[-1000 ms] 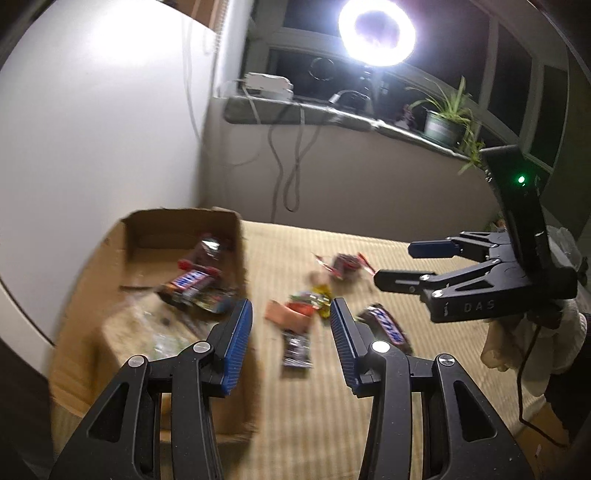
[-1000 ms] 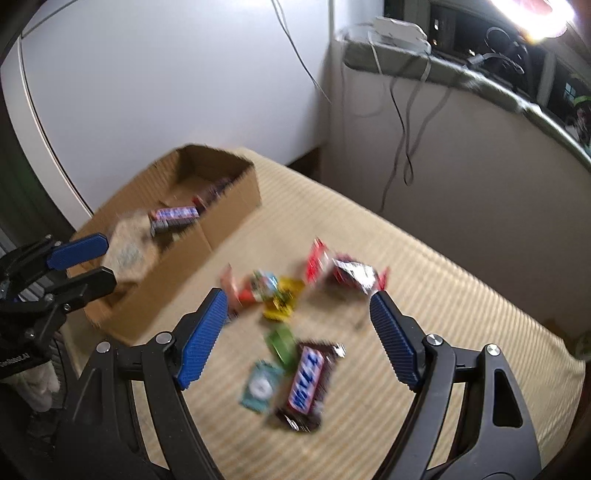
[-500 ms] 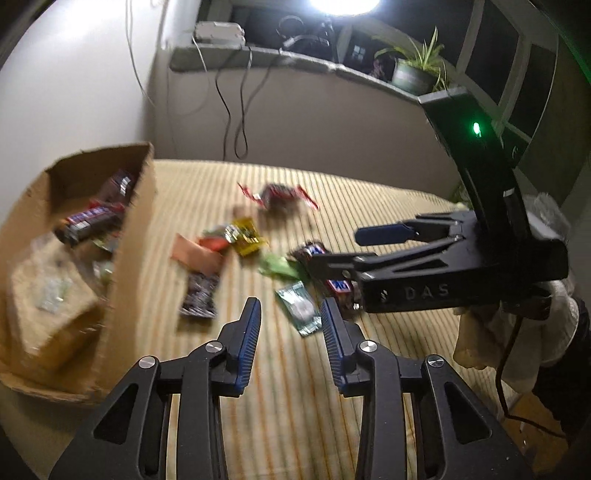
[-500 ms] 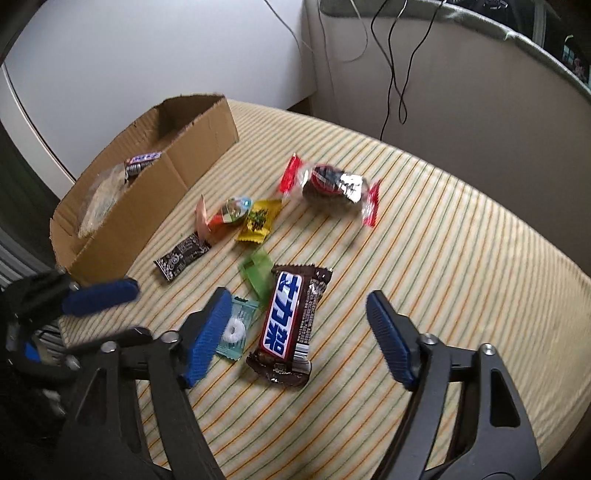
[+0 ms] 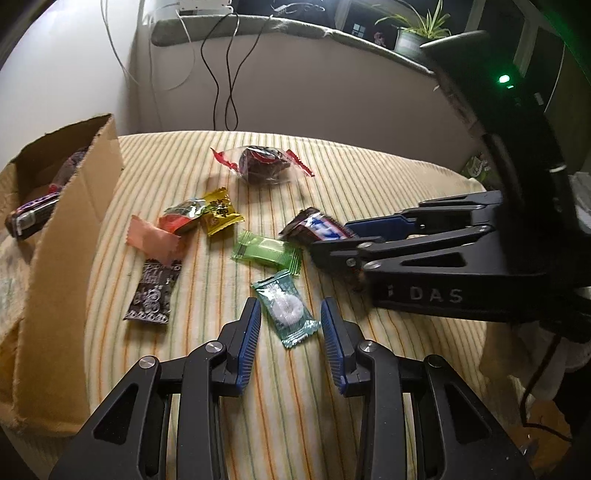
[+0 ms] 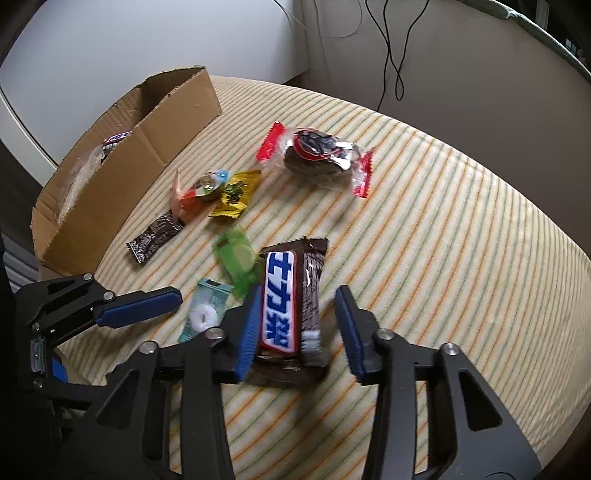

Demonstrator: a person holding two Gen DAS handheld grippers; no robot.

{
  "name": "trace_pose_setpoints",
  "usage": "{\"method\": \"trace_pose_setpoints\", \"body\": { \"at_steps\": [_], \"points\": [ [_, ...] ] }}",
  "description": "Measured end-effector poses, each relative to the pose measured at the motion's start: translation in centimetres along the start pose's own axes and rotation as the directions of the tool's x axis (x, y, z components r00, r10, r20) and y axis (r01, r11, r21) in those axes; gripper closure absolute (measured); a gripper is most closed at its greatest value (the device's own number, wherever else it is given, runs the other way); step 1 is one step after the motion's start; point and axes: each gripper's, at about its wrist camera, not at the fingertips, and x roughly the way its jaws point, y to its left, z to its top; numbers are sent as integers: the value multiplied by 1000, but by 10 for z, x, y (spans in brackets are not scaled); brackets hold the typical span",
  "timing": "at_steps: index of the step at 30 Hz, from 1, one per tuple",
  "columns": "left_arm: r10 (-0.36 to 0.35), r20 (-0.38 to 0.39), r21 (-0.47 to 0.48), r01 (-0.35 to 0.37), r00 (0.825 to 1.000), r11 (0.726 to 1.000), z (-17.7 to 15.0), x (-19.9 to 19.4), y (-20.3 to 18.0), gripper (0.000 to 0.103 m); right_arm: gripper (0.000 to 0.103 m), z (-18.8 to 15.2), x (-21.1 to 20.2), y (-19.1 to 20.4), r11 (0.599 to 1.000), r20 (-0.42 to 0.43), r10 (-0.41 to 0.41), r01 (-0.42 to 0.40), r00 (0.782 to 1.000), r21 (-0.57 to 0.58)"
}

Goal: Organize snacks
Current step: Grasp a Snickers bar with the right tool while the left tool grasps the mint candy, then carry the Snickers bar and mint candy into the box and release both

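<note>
the table (image 5: 388, 192) wears a soft ribbed cloth striped in cream, orange and green, and loose snacks lie scattered across it. the left gripper (image 5: 290, 321) hangs low over a flat mint packet (image 5: 286, 308) of crinkly teal film with a white ring sweet showing through; its blue ribbed fingers (image 5: 249, 339) have just been closing and now flank the packet, a little cloth still showing on either side, so they are not pinching it. the right gripper (image 6: 295, 325) has just been closing around a glossy brown chocolate bar (image 6: 288, 306) with a blue and white label; the left finger (image 6: 247, 332) lies along the bar's edge while the right one stands clear of it, so it is not clamped, and the bar looks tilted up off the cloth at its near end. a translucent lime sachet (image 5: 266, 253) lies just beside the bar and the mint packet. farther off sit a yellow foil square (image 5: 219, 210), a red and green wrapped sweet (image 5: 183, 218) overlapping a pink crimped wrapper (image 5: 151, 238), a slim dark patterned stick (image 5: 153, 291), and a clear bag with red ends holding a dark cake (image 5: 264, 166). a rough-edged cardboard box (image 5: 70, 236) stands at the left with a bar (image 5: 31, 216) inside. black cables (image 5: 225, 74) hang down the wall behind, under a sill with a potted plant (image 5: 417, 33).
</note>
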Motion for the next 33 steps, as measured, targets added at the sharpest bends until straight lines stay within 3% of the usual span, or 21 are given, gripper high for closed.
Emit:
{"method": "trace_pose_setpoints", "body": {
  "at_steps": [5,9,17,33],
  "points": [
    [30,-3,43,-30,1000,999,2,10,-9,71,72,-4,-4,-12,1000,1,-6,6,1000,19],
    [61,0,77,-60,998,995,3,14,-12,82,73,-5,-5,-11,1000,5,-15,15,1000,12],
    [57,4,73,-57,998,996,3,14,-10,84,73,-6,-8,-7,999,23,-40,40,999,15],
    [46,130,26,-49,990,998,10,-48,12,84,73,1,-49,18,999,117,-36,38,992,-16]
  ]
}}
